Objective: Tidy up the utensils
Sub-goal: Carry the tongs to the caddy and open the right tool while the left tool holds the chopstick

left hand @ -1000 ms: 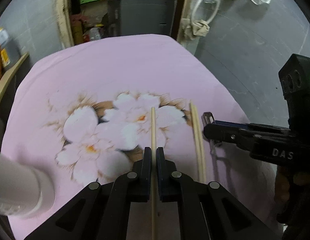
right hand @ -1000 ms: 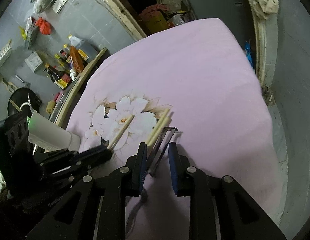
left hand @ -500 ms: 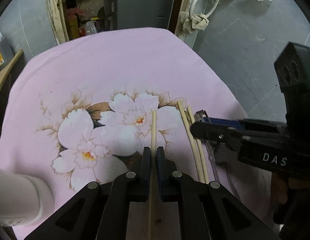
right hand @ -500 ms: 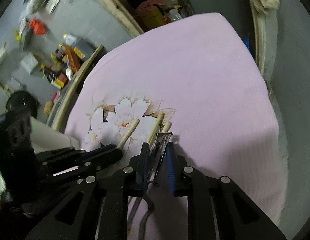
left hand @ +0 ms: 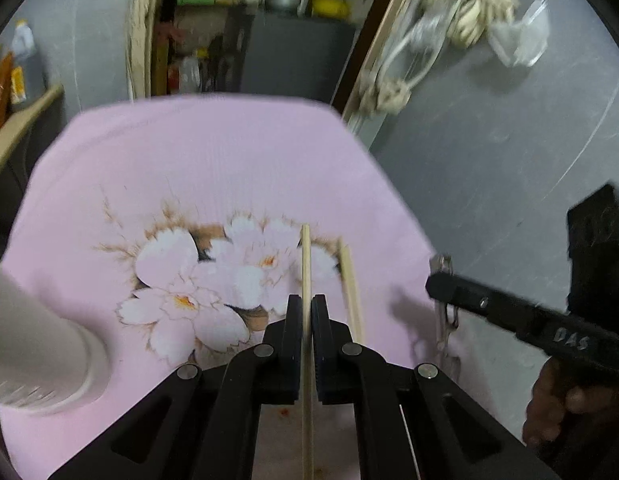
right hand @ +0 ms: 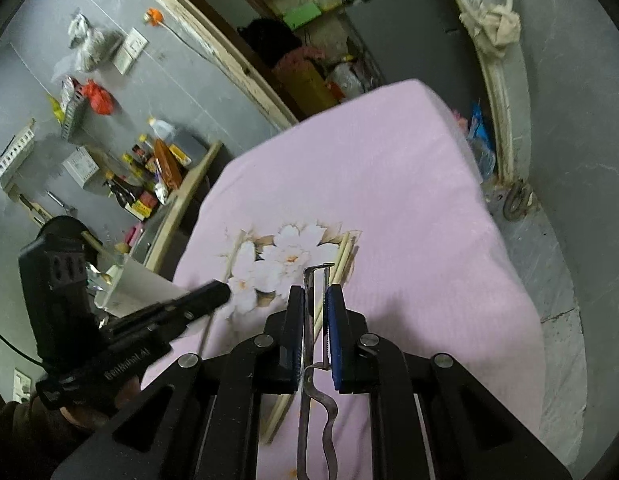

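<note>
Both tools are mid pick-up over the pink floral desk (left hand: 213, 168): the left tongs (left hand: 306, 320) are clamped narrow on one chopstick (left hand: 306, 264), and the right tongs (right hand: 314, 320), whose jaws have just been closing, hold a metal peeler (right hand: 312, 376), gripped on its frame. The chopstick runs near to far along the left tongs, tip towards the far edge, and the peeler lies likewise with its head far and handle near; a second chopstick (left hand: 349, 284) lies on the cloth just right of the held one. Next, I'd guess, each piece must be carried to the white cup (left hand: 33, 344) at the near left and tipped upright to drop in.
</note>
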Demonstrator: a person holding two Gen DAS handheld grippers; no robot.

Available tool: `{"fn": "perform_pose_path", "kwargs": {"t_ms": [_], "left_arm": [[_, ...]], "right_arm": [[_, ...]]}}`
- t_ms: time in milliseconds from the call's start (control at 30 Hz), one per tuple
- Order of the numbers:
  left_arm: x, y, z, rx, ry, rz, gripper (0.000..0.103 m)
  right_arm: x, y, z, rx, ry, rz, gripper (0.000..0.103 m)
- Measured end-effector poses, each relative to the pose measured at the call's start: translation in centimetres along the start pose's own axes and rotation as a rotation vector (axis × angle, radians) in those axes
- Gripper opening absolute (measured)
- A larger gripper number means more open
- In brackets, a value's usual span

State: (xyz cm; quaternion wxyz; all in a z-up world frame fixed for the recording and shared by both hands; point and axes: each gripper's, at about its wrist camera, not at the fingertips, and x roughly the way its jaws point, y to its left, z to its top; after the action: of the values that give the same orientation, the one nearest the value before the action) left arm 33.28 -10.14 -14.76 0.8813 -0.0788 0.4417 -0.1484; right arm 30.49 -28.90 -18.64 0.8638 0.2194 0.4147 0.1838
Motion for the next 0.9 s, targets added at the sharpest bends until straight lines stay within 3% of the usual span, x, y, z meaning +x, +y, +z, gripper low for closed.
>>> {"fn": "perform_pose_path", "kwargs": {"t_ms": [400,667,900], "left_arm": [[-11.1,2.0,0.3,0.004,-0.216,0.012,0.005],[-19.9,8.0,1.5,-0.055,-0.383,0.074,0.005],[-24.8,15.7,2.6,-0.171,-0.505,0.147,0.005]], "right_arm": [[-4.7,7.0,0.5,-0.069,-0.148,-0.003,0.011],[-4.0,16.0,2.0,-0.165,-0.236,0.107,0.011],[-3.0,23.7,4.1,-0.242,-0.341,0.206,0.011]]}}
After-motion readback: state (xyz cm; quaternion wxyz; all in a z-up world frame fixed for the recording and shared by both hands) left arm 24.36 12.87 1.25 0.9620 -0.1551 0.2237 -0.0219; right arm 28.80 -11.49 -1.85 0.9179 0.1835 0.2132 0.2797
